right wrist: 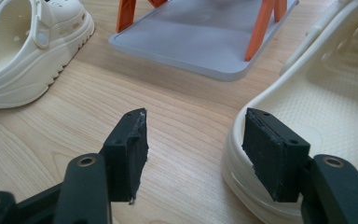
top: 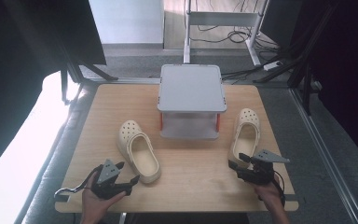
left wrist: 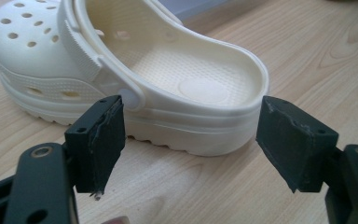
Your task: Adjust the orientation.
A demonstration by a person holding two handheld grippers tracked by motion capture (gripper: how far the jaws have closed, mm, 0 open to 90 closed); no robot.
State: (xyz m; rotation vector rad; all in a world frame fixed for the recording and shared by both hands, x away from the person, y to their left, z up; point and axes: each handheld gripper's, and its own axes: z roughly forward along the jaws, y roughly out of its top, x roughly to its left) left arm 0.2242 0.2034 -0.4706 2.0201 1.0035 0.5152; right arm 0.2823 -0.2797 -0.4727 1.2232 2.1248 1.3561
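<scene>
On the wooden table (top: 191, 163) lie two cream clogs, one at each side of a grey two-tier stand (top: 192, 100) with orange legs. Those legs are mostly hidden under the top shelf in the high view; the right gripper view shows the lower shelf and parts of three legs, cut off at the top edge.

Left clog (top: 138, 150) lies with its long axis slanted: perforated toe toward the far left, heel toward the near right, just beside the left gripper (top: 131, 179). In the left gripper view the toe is cropped by the frame, and the heel end sits between and just beyond the two black jaws, which stand wide apart and touch nothing.

Right clog (top: 245, 135) runs nearly straight away from the person, toe far, heel near. Its heel is partly covered by the right gripper (top: 234, 164) in the high view, and in the right gripper view most of the shoe is cut off at the right edge. That gripper's jaws are also spread wide, one over bare wood, the other in front of the heel rim; whether it touches I cannot tell.

Two hands hold the two grippers at the near edge.
</scene>
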